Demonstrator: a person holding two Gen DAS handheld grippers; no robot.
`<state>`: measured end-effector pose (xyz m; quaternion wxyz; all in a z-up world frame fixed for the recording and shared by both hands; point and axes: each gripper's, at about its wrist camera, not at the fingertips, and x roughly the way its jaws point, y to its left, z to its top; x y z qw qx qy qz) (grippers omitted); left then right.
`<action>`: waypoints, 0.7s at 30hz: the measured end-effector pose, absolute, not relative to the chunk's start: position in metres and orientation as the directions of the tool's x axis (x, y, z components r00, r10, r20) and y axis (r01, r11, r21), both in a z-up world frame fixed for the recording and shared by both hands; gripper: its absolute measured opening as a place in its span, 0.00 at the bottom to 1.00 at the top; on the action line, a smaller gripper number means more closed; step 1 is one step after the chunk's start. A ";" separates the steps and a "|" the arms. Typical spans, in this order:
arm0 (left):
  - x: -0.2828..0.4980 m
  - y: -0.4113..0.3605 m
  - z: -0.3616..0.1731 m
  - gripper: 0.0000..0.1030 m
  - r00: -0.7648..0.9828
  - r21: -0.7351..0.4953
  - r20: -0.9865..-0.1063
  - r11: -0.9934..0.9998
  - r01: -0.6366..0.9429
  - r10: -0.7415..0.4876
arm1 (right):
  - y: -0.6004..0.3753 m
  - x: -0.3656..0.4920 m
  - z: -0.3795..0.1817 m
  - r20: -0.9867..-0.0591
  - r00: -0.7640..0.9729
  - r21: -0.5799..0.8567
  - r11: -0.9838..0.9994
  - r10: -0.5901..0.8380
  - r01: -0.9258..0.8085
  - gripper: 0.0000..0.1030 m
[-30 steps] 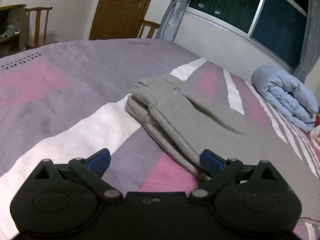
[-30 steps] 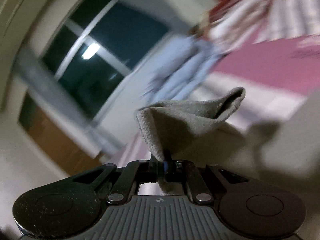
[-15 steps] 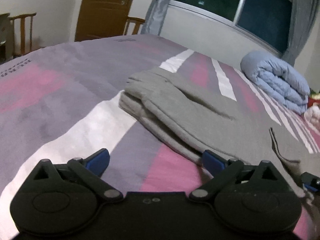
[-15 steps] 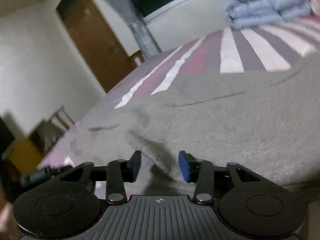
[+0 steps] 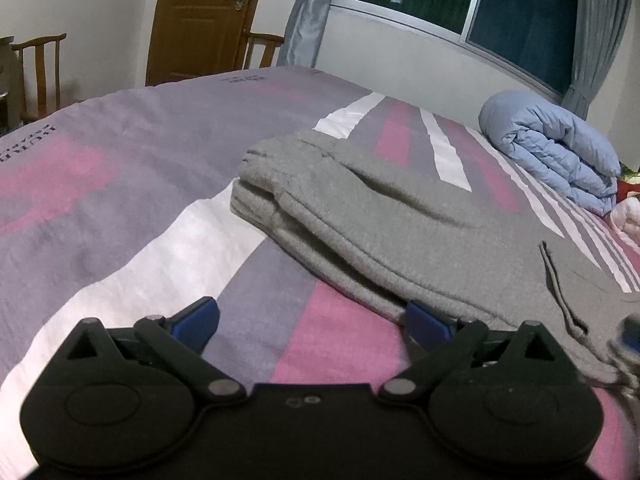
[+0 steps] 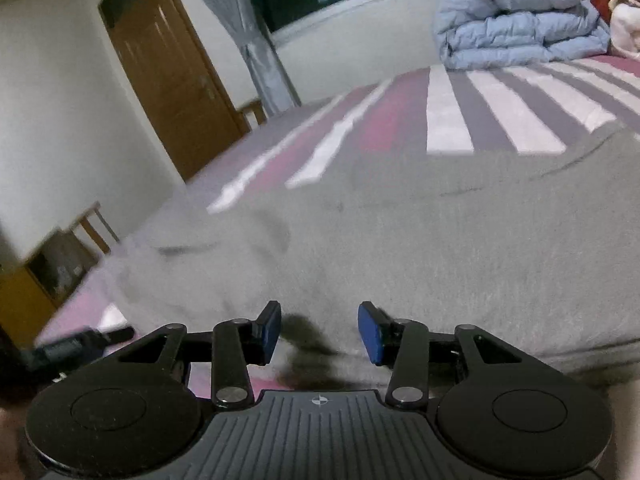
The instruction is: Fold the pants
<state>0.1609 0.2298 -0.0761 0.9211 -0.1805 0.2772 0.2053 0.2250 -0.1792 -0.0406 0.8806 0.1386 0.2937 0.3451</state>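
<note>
1. Left wrist view: left tool point(image 5: 310, 322) spread, empty, beside the pants' edge.
2. Right tool point(image 6: 319, 332) spread, empty, over fabric.
3. Grey sweatpants point(image 5: 400, 232) lie part-folded on the bed point(image 5: 120, 200); soft, limp, probably light. Pinch hems or the waistband.

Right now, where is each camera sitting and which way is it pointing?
Left wrist: rides on the left tongs, low over the striped bedsheet, facing the folded end of the grey pants, the door and window; its own open blue-tipped fingers show.
Right wrist: rides on the right tongs, right above the pants, facing door and window; its open fingers show.
Shared: the pants, the sheet, the door, the rolled blue duvet.
</note>
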 end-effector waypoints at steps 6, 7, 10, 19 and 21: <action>0.161 0.229 -0.075 0.91 0.768 -0.224 -0.571 0.845 -0.486 0.290 | -0.253 0.240 -0.023 -0.393 0.781 0.332 0.867 0.485 -0.371 0.42; 0.161 0.228 -0.074 0.91 0.767 -0.221 -0.571 0.845 -0.486 0.292 | -0.262 0.249 -0.023 -0.402 0.791 0.325 0.879 0.462 -0.349 0.42; 0.164 0.226 -0.074 0.91 0.762 -0.206 -0.576 0.849 -0.486 0.296 | -0.280 0.281 -0.021 -0.415 0.807 0.323 0.897 0.420 -0.301 0.42; 0.172 0.223 -0.070 0.91 0.759 -0.188 -0.558 0.839 -0.510 0.336 | -0.307 0.346 -0.057 -0.602 0.684 0.387 0.900 0.412 -0.202 0.29; 0.174 0.223 -0.070 0.91 0.758 -0.183 -0.560 0.842 -0.508 0.335 | -0.318 0.333 -0.046 -0.540 0.726 0.402 0.889 0.425 -0.222 0.29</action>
